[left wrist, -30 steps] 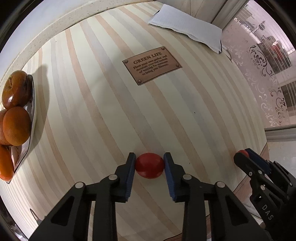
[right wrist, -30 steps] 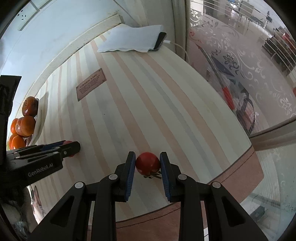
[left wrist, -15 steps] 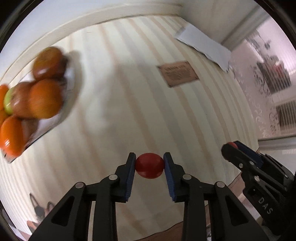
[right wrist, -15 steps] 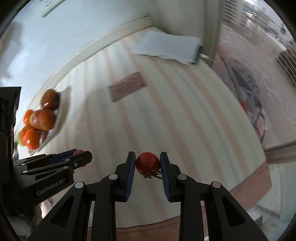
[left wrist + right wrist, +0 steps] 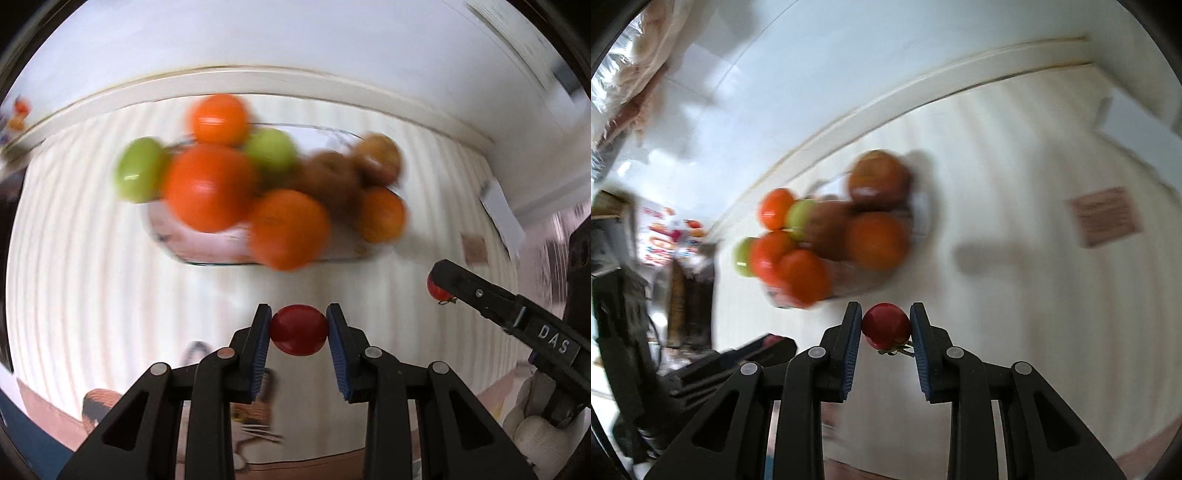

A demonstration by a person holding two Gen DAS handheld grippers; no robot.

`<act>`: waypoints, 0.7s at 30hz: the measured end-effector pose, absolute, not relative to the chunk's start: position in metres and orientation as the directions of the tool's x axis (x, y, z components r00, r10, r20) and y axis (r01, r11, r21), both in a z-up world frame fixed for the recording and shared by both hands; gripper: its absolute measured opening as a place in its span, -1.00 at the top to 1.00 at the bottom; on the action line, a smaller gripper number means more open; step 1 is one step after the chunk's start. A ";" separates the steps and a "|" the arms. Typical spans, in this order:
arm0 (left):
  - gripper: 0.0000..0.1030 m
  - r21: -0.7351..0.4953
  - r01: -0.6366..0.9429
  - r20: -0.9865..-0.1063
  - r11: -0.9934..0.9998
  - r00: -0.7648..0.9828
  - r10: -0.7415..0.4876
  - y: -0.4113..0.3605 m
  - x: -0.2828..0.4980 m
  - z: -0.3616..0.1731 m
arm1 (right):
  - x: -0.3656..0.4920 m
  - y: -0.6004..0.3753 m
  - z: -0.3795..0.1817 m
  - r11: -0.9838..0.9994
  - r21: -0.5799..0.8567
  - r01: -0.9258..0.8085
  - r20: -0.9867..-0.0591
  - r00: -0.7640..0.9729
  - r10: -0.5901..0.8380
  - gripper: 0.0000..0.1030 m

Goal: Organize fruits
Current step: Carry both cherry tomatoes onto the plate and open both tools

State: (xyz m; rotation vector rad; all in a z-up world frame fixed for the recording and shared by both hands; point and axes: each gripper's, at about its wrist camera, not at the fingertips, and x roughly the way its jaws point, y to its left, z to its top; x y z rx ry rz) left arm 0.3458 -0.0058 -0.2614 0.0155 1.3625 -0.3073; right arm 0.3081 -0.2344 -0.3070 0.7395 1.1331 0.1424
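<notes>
My left gripper (image 5: 298, 334) is shut on a small red tomato (image 5: 298, 329), held in the air in front of a glass fruit bowl (image 5: 207, 254). The bowl is piled with several fruits, blurred: oranges (image 5: 208, 186), green apples (image 5: 138, 170) and brownish ones (image 5: 330, 177). My right gripper (image 5: 885, 326) is shut on a second red tomato (image 5: 885, 324) with a green stem, just right of the bowl (image 5: 857, 288) in the right wrist view. That right gripper with its tomato (image 5: 436, 290) also shows at the right of the left wrist view. The left gripper's fingers (image 5: 764, 345) show low on the left.
The bowl stands on a striped cream tablecloth (image 5: 74, 266) near a white wall. A brown label patch (image 5: 1106, 216) and a white folded cloth (image 5: 502, 212) lie further right. A gloved hand (image 5: 532, 432) holds the right gripper. Clutter sits beyond the table's left end (image 5: 665, 236).
Both grippers have swung left and up across the table with their tomatoes. The fruit bowl has gone from the left edge to the middle of both views.
</notes>
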 end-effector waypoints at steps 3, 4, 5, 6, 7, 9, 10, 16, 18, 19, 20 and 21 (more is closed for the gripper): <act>0.46 -0.203 0.130 -0.960 0.971 0.171 -0.223 0.025 0.363 -0.264 | 0.331 -0.217 -0.309 0.705 0.657 0.267 -0.735 0.431 0.522 0.43; 0.46 -0.218 0.105 -0.958 0.970 0.167 -0.233 0.029 0.367 -0.267 | 0.335 -0.215 -0.310 0.698 0.662 0.273 -0.733 0.430 0.527 0.43; 0.46 -0.241 0.075 -0.955 0.968 0.159 -0.251 0.037 0.374 -0.270 | 0.343 -0.210 -0.312 0.691 0.665 0.282 -0.732 0.428 0.530 0.43; 0.46 -0.256 0.052 -0.953 0.965 0.155 -0.261 0.042 0.379 -0.273 | 0.347 -0.205 -0.313 0.687 0.666 0.289 -0.733 0.425 0.532 0.43; 0.46 -0.269 0.030 -0.950 0.963 0.155 -0.271 0.047 0.383 -0.275 | 0.350 -0.204 -0.314 0.686 0.665 0.296 -0.735 0.423 0.530 0.43; 0.46 -0.283 0.005 -0.947 0.959 0.156 -0.280 0.052 0.393 -0.280 | 0.358 -0.200 -0.317 0.690 0.654 0.311 -0.747 0.415 0.520 0.43; 0.46 -0.289 -0.008 -0.946 0.957 0.157 -0.284 0.055 0.398 -0.283 | 0.362 -0.198 -0.318 0.694 0.646 0.318 -0.753 0.413 0.512 0.43; 0.43 -0.291 -0.020 -0.943 0.956 0.176 -0.283 0.058 0.413 -0.294 | 0.380 -0.194 -0.323 0.732 0.585 0.350 -0.800 0.398 0.450 0.11; 0.42 -0.280 -0.018 -0.946 0.960 0.174 -0.273 0.058 0.413 -0.293 | 0.382 -0.193 -0.317 0.743 0.578 0.339 -0.799 0.419 0.430 -0.33; 0.39 -0.266 -0.008 -0.949 0.964 0.177 -0.260 0.056 0.412 -0.292 | 0.382 -0.193 -0.315 0.751 0.567 0.339 -0.805 0.420 0.419 -0.48; 0.36 -0.250 0.000 -0.953 0.968 0.179 -0.246 0.052 0.413 -0.293 | 0.382 -0.193 -0.312 0.755 0.565 0.333 -0.804 0.425 0.415 -0.49; 0.19 -0.242 0.008 -0.954 0.970 0.183 -0.240 0.051 0.413 -0.293 | 0.383 -0.191 -0.310 0.761 0.561 0.327 -0.806 0.427 0.411 -0.49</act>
